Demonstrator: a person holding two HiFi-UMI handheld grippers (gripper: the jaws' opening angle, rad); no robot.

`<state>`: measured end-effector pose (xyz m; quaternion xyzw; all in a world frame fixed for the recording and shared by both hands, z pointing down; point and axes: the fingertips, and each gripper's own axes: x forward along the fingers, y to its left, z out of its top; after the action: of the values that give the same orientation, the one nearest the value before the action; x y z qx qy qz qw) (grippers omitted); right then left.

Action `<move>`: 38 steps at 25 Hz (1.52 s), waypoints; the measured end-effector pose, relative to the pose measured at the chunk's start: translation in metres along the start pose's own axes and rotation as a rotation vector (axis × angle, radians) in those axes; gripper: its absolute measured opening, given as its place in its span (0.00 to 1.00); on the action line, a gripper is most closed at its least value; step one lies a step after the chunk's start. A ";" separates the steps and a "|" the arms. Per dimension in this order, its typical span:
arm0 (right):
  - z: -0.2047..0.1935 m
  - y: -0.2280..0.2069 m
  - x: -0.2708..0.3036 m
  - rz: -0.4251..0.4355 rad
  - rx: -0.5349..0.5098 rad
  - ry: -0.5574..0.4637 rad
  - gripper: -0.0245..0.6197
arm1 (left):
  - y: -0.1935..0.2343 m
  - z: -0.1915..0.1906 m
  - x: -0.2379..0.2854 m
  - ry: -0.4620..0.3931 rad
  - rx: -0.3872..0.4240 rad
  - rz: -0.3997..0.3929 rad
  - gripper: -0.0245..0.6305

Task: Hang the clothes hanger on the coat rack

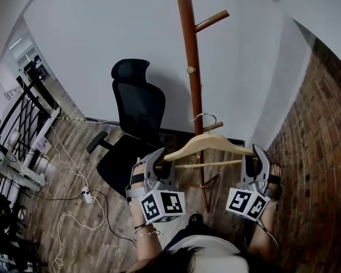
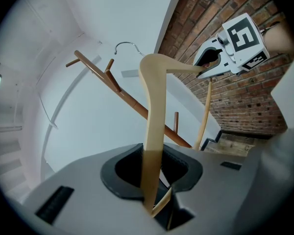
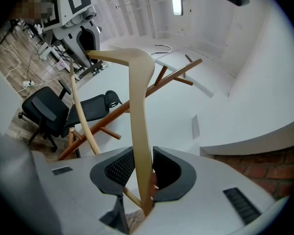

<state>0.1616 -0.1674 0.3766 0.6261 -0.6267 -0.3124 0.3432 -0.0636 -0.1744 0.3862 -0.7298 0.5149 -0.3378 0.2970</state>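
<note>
Pale wooden clothes hanger (image 1: 207, 147) held level, just beside brown coat rack (image 1: 188, 50)

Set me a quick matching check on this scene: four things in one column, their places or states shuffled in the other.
1. wooden hanger
2. coat rack
3. office chair
4. power strip

A. small and white, on the wood floor at left
B. clamped at its ends by the left hand-held gripper and right hand-held gripper
C. brown pole upright before the white wall
D. black, left of the pole

Pairs: 1-B, 2-C, 3-D, 4-A.
</note>
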 end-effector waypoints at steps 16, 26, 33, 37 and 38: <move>0.017 -0.001 0.054 -0.006 -0.002 -0.016 0.23 | 0.026 -0.010 0.044 -0.003 0.001 0.005 0.18; 0.030 -0.011 0.074 -0.018 0.007 -0.019 0.23 | 0.048 -0.003 0.059 -0.011 0.004 0.014 0.18; 0.038 -0.021 0.081 -0.038 0.006 -0.022 0.23 | 0.060 0.000 0.067 -0.031 0.026 0.016 0.18; 0.042 -0.026 0.086 -0.049 0.008 -0.021 0.23 | 0.066 0.004 0.072 -0.040 0.026 0.017 0.18; 0.042 -0.027 0.088 -0.050 0.008 -0.020 0.23 | 0.068 0.005 0.073 -0.041 0.026 0.017 0.18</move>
<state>0.1442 -0.2572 0.3334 0.6399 -0.6154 -0.3246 0.3263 -0.0794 -0.2634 0.3442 -0.7281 0.5106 -0.3269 0.3199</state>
